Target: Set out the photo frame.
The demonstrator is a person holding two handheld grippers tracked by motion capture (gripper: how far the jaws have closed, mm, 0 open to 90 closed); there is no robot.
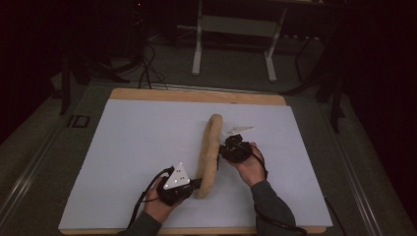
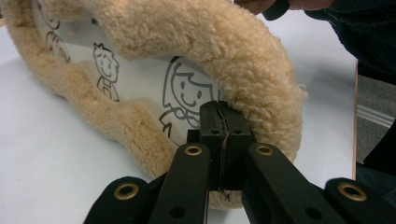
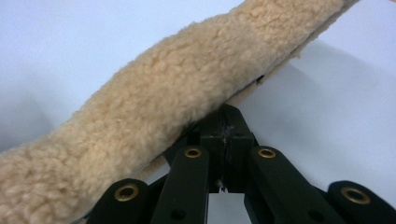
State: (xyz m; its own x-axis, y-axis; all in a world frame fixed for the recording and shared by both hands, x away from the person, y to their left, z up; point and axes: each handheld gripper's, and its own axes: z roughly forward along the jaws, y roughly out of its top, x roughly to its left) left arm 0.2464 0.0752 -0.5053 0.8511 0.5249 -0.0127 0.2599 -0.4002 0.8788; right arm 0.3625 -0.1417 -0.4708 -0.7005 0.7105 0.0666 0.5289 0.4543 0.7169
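Dark floor and a metal stand lie beyond the table [image 1: 147,128], whose pale top carries one thing: a fleece-edged cover [image 1: 209,152], tan and fluffy, with a thin lining printed with cartoon figures [image 2: 184,95] on the inside.

Both grippers already have hold of it. The left gripper [image 1: 194,184] is clamped tight at the cover's near end, its jaws closed on the thin lining just inside the fleece rim, as the left gripper view shows. The right gripper [image 1: 221,150] has its jaws pressed together on the edge partway along the cover's right side, tucked under the fleece band in the right gripper view (what exactly sits between the pads there is hard to make out).

The cover stands on edge, running from near the front of the table toward the middle, folded nearly flat so that the high view sees it as a narrow curved strip.

So the grasping looks done, with the cover lifted off its flat side. What seems left is the handling itself: spreading, turning or folding it, then setting it down and letting go. Nothing yet shows which of these is meant.
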